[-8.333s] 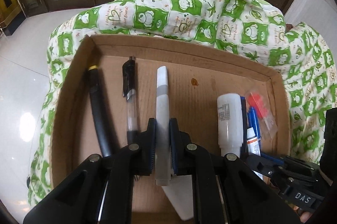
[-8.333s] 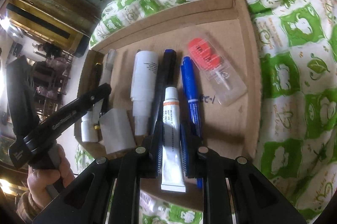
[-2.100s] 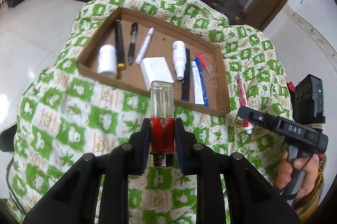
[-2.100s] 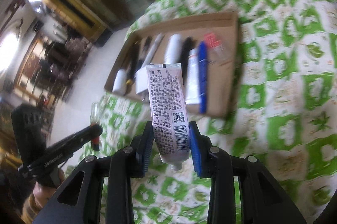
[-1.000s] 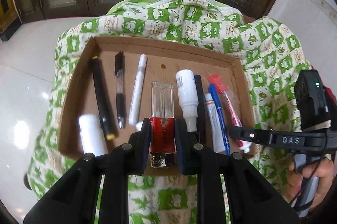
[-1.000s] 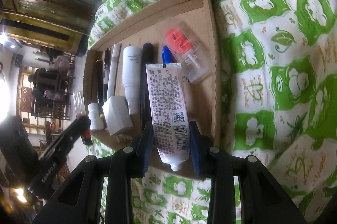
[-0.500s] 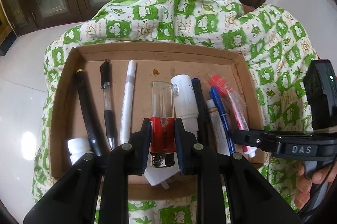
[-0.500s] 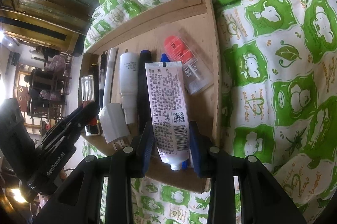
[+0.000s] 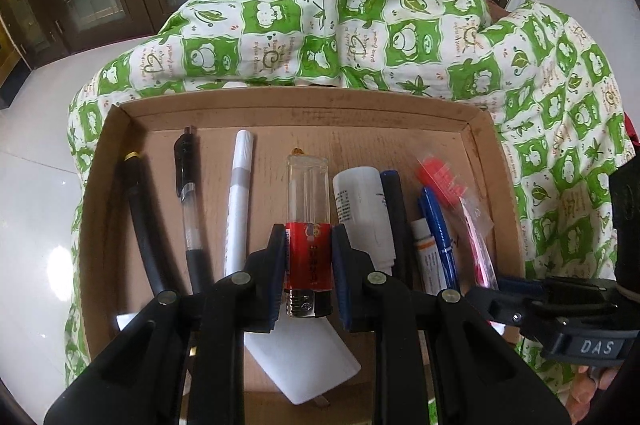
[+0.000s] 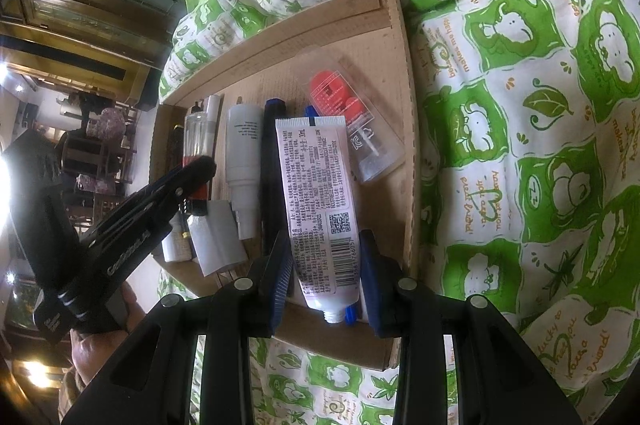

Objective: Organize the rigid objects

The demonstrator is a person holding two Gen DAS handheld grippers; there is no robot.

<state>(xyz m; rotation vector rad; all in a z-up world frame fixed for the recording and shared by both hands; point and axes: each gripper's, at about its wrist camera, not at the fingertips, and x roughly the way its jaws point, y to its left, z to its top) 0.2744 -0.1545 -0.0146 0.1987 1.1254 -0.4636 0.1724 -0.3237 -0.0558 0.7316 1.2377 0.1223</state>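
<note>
Between the blue pads of the left tool (image 9: 308, 257) sits a lighter (image 9: 308, 225), red at the gripped base and clear above; the jaws are closed tight on it. It hangs over the cardboard tray (image 9: 304, 109), above the gap between the white marker (image 9: 239, 201) and the white bottle (image 9: 362, 213), with a white adapter (image 9: 304, 361) under its near end. The right tool (image 10: 326, 265) is closed on a printed white tube (image 10: 318, 201), held over the right part of the tray, above the blue pen (image 10: 349, 314).

To do this step well, I think each thing should go down parallel to the pens, into a free lane, and the jaws should open only when the thing rests on the cardboard. The lighter should clear the adapter, so it does not tilt.

The left view shows the black pens (image 9: 140, 221) at the far left side and the small orange-labelled tube (image 9: 428, 249). The right view shows the clear packet with the red piece (image 10: 352, 121) fully, and a small white bottle (image 10: 176, 245) at the near edge.
</note>
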